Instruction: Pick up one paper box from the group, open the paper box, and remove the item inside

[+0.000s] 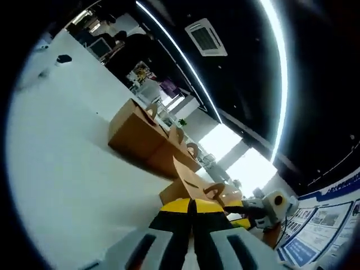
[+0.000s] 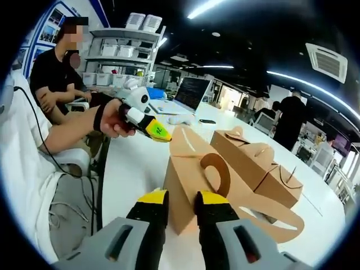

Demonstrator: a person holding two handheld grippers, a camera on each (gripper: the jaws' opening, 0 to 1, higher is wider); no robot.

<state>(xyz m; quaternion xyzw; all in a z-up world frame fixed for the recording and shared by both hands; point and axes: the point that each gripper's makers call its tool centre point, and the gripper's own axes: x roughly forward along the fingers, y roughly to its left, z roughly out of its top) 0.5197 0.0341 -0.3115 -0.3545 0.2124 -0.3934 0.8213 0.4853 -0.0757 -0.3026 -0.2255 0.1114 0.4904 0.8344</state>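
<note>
Bright ceiling strip lights (image 1: 277,67) glare; fisheye edges bend, slightly soft.

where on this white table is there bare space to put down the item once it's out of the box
Bare white table lies on the near side of the held paper box, under the left gripper. The left gripper view shows another wide bare stretch beside the row of closed boxes. It is crowded behind the held box, where closed boxes sit packed close.
</note>
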